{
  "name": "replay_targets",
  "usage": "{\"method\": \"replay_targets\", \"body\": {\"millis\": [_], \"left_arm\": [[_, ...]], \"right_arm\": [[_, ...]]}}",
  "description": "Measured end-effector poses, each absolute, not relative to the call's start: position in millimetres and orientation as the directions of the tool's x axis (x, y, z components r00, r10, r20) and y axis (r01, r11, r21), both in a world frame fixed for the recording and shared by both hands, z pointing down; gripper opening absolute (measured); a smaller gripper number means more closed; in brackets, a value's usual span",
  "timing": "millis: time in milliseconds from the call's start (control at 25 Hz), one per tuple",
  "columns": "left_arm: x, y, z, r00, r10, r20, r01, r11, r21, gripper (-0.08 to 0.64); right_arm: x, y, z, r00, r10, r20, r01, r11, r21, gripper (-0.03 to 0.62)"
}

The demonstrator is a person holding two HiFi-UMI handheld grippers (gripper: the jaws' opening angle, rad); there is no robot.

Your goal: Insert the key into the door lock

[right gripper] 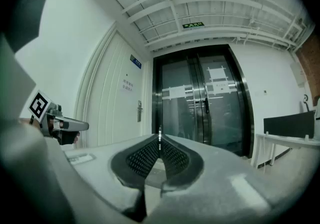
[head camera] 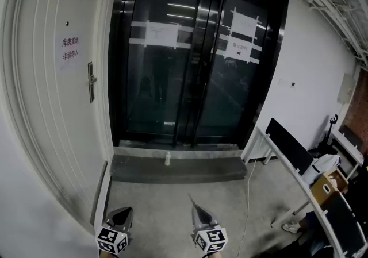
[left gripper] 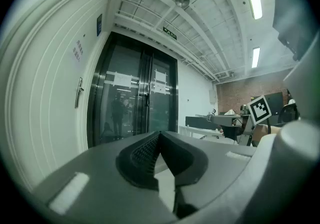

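Standing back from doors — right hand-held gripper (right gripper: 159, 141) clamped on thin key (right gripper: 159, 133), blade poking out past jaw tips. left hand-held gripper (left gripper: 159, 136) just left of it, jaws together, nothing between. white door (head camera: 52, 113) ahead and left of both grippers; its lock plate with lever handle (head camera: 91, 82) well apart from key. dark glass doors (head camera: 190, 61) straight ahead.

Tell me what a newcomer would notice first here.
The tall black-framed glass double door fills the middle, with white paper notices taped across it. Left of it stands the white panelled door with its silver lever handle. Low in front, the right claw is shut on a thin silver key.
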State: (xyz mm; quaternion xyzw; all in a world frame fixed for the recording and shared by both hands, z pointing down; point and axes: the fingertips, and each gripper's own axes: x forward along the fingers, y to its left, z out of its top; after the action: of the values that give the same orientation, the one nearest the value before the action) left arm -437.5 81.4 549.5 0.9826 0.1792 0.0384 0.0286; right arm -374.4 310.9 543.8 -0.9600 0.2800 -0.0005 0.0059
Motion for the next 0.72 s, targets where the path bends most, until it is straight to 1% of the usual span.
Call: {"method": "replay_targets", "body": {"millis": [200, 480, 720], "left_arm": [[-436, 83, 548, 0.931, 0.358, 0.068, 0.353, -0.933, 0.067, 0.003], [-430, 89, 547, 0.927, 0.369, 0.068, 0.365, -0.929, 0.068, 0.003], [-410, 98, 549, 0.926, 0.372, 0.069, 0.368, -0.927, 0.066, 0.003]], "right_arm": [[-373, 315, 539, 0.844, -0.536, -0.02, -0.537, -0.843, -0.04, 0.011], [-371, 321, 542, 0.849, -0.528, -0.007, -0.528, -0.848, -0.039, 0.011], [-352, 333, 549, 0.855, -0.518, 0.002, -0.518, -0.854, -0.039, 0.011]]}}
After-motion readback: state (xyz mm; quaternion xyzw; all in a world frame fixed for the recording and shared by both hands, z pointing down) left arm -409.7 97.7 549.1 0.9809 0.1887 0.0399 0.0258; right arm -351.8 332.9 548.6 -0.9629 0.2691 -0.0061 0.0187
